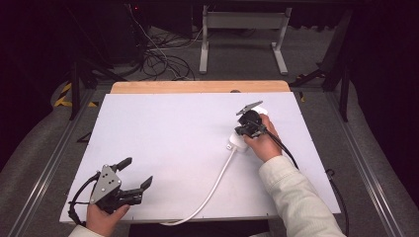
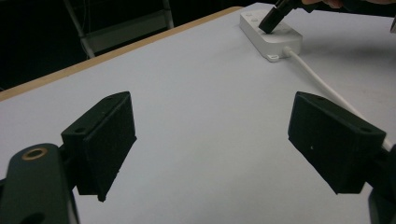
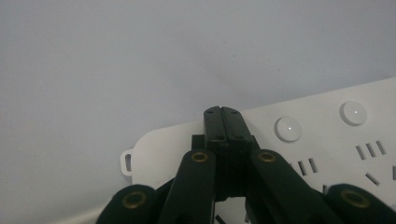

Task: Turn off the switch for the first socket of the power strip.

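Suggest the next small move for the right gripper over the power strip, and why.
Probably a short press straight down. The right gripper has its jaws closed together, tip over the near end of the white power strip, in line with its row of round buttons. The left gripper sits open, away from it.

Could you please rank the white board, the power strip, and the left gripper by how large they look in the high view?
1. white board, by far the largest.
2. left gripper, though it sits nearer the camera, which may flatter it.
3. power strip, partly hidden by the right gripper and hand, so its place against the left gripper is unsure.
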Action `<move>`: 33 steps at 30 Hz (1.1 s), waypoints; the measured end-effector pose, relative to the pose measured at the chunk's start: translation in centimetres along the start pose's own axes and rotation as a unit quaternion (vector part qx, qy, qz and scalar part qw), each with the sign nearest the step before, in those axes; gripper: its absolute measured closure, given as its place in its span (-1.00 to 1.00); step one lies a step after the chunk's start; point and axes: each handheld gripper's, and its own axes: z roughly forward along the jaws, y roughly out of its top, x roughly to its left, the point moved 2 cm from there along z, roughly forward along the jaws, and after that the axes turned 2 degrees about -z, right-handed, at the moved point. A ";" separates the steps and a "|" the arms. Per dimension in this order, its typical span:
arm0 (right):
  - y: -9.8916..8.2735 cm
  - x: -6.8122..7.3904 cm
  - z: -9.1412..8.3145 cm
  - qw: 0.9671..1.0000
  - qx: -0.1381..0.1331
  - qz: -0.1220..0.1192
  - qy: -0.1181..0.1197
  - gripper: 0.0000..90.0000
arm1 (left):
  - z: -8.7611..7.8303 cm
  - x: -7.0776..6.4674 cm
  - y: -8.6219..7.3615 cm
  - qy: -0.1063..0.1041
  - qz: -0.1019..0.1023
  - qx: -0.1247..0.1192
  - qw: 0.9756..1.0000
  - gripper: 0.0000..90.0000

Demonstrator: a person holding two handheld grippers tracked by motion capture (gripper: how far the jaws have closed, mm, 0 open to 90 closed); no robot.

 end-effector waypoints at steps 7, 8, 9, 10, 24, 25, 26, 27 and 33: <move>-0.2 0.1 0.0 1.000 -0.005 0.000 -0.003 1.00 | 0.0 0.0 0.0 0.000 -0.001 0.001 1.000 -0.66; -0.1 0.1 0.0 1.000 -0.004 -0.002 -0.005 1.00 | 0.0 0.0 0.0 -0.001 0.002 0.002 1.000 -0.66; -0.1 0.1 0.0 1.000 -0.004 -0.002 -0.005 1.00 | 0.0 0.0 0.0 -0.001 0.001 0.002 1.000 -0.66; -0.1 0.1 0.0 1.000 -0.003 -0.002 -0.005 1.00 | 0.0 0.0 0.0 -0.001 0.001 0.002 1.000 -0.66; 0.0 0.1 -0.5 1.000 -0.009 0.000 0.008 1.00 | 0.0 0.1 0.0 0.001 0.001 0.002 1.000 -0.66; 0.2 0.3 -1.1 0.999 -0.035 -0.005 0.014 1.00 | 0.1 0.1 0.0 0.001 -0.001 0.003 1.000 -0.66; 0.2 0.3 -1.1 0.999 -0.035 -0.005 0.014 1.00 | 0.1 0.1 0.0 0.000 -0.001 0.004 1.000 -0.66; 0.6 0.5 -2.2 0.998 -0.062 -0.009 0.012 1.00 | 0.1 0.1 0.0 0.001 0.002 0.004 1.000 -0.66; 1.1 0.4 -4.1 0.996 -0.087 -0.007 0.014 1.00 | 0.1 0.0 0.0 0.000 0.000 0.002 1.000 -0.66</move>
